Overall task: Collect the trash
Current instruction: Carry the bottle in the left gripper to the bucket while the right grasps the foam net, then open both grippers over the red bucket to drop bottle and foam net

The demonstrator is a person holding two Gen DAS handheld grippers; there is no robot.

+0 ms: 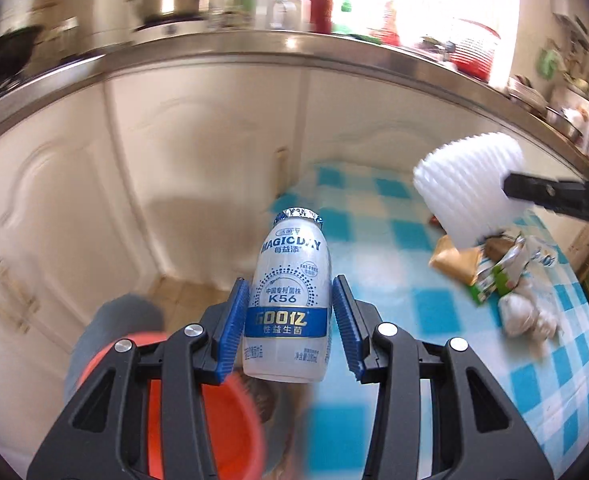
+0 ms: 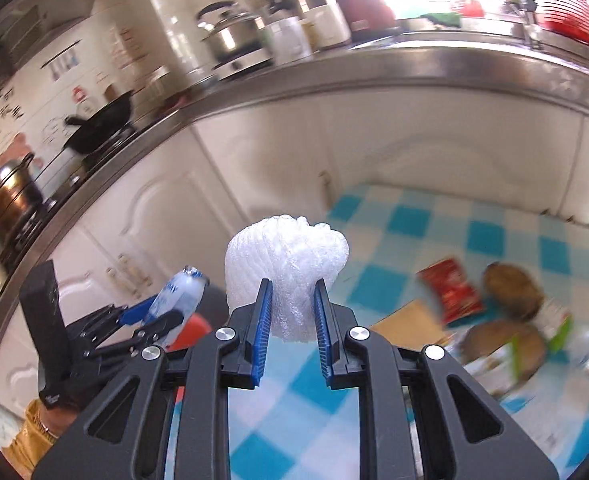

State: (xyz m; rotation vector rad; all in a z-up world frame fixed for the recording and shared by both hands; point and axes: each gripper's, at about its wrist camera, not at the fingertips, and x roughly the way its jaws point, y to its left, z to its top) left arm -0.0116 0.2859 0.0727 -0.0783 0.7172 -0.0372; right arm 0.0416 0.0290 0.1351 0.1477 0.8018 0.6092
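- Trash in both grippers above the blue-checked table [image 1: 374, 240]: left gripper [image 1: 290, 312] clamped on a white yogurt-drink bottle [image 1: 288, 296], foil cap still on; right gripper [image 2: 293, 312] squeezed tight on a white foam fruit net [image 2: 286, 256]
- Orange bin [image 1: 222, 420] below the bottle, off the table's near-left edge; contents blurred
- Wrappers [image 2: 450, 292] and brown husks [image 2: 512, 286] litter the table's right side

Left tongs [image 1: 290, 320] clamp a white bottle [image 1: 288, 300] above the checked tablecloth [image 1: 414, 272]
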